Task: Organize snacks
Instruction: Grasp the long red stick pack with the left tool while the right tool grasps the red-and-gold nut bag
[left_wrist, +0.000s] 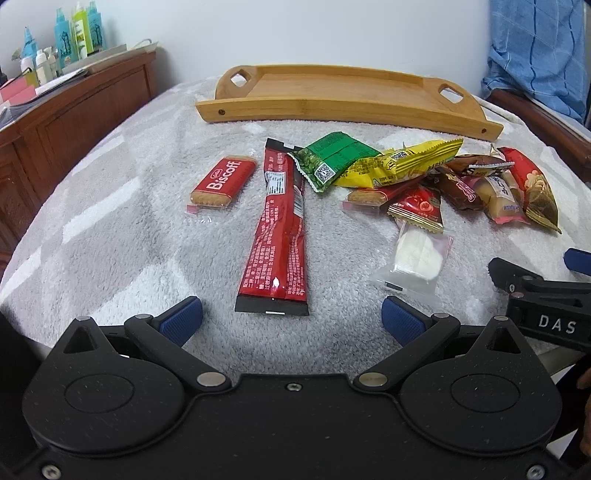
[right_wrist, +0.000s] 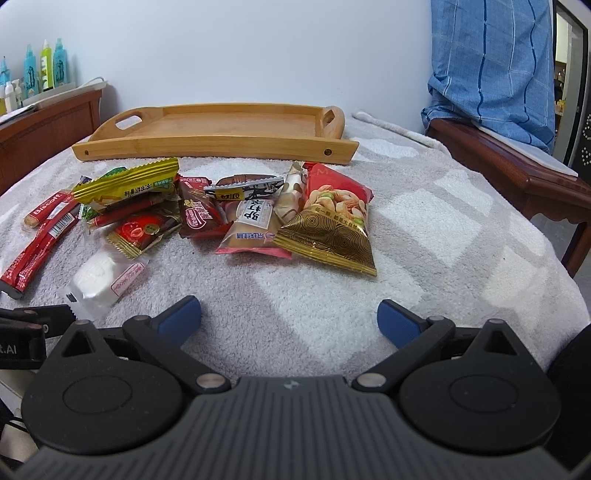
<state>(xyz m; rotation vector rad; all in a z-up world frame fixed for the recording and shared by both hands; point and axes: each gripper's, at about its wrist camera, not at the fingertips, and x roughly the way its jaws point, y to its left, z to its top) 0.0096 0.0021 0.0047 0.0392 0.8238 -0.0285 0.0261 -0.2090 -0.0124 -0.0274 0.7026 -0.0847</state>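
An empty wooden tray lies at the far side of a grey fleece cloth. Several snack packets lie in front of it: a Biscoff biscuit, a long red stick pack, a green packet, a yellow packet, a white sweet in clear wrap, and a red-and-gold nut bag. My left gripper is open just short of the red stick pack. My right gripper is open over bare cloth, short of the nut bag.
A dark wooden cabinet with bottles stands at the left. A wooden chair draped with blue cloth stands at the right. The cloth's right half holds no packets.
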